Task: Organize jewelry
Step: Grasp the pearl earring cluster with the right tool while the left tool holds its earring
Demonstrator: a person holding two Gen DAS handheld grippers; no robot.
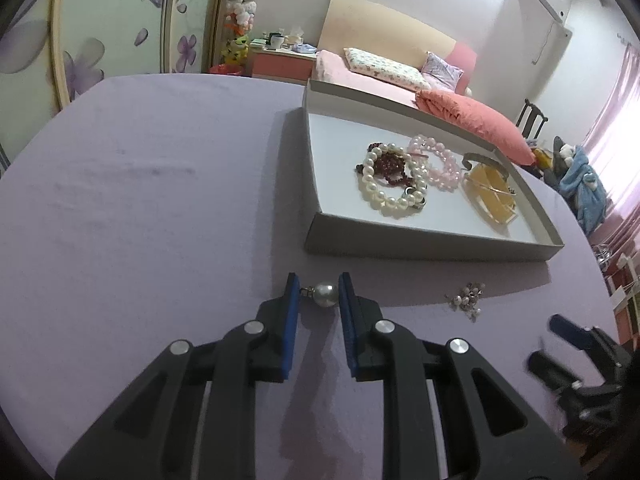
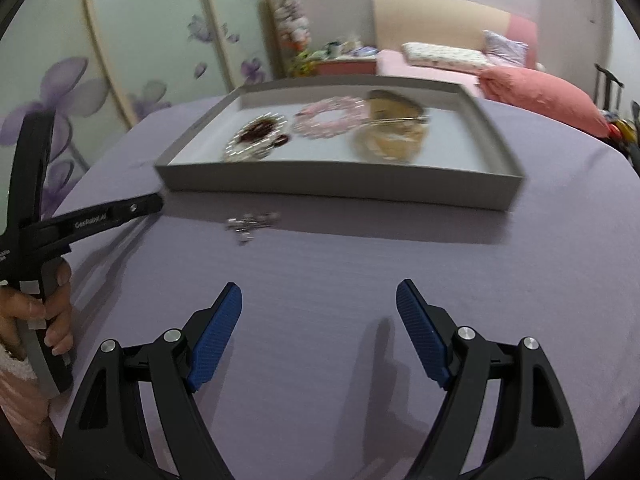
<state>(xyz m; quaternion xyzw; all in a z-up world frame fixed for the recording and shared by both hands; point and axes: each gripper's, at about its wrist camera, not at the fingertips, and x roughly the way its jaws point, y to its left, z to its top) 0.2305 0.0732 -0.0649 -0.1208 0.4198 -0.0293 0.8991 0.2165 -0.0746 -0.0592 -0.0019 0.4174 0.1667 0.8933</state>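
1. The pearl earring (image 1: 325, 294) lies between the left gripper (image 1: 319, 294) pads, its long axis crosswise, metal cap pointing to 9 o'clock; the pads flank it closely, though whether they pinch it I cannot tell.
2. At 3 o'clock lies a small beaded cluster (image 1: 467, 298) on the purple tablecloth (image 1: 140, 208).
3. At 1 o'clock the grey tray (image 1: 424, 244) holds a white pearl bracelet (image 1: 394, 184), dark red beads (image 1: 390, 166), a pink bracelet (image 1: 438, 162) and an amber piece (image 1: 490, 192).
4. The right gripper (image 2: 320, 312) is spread wide, holding nothing.
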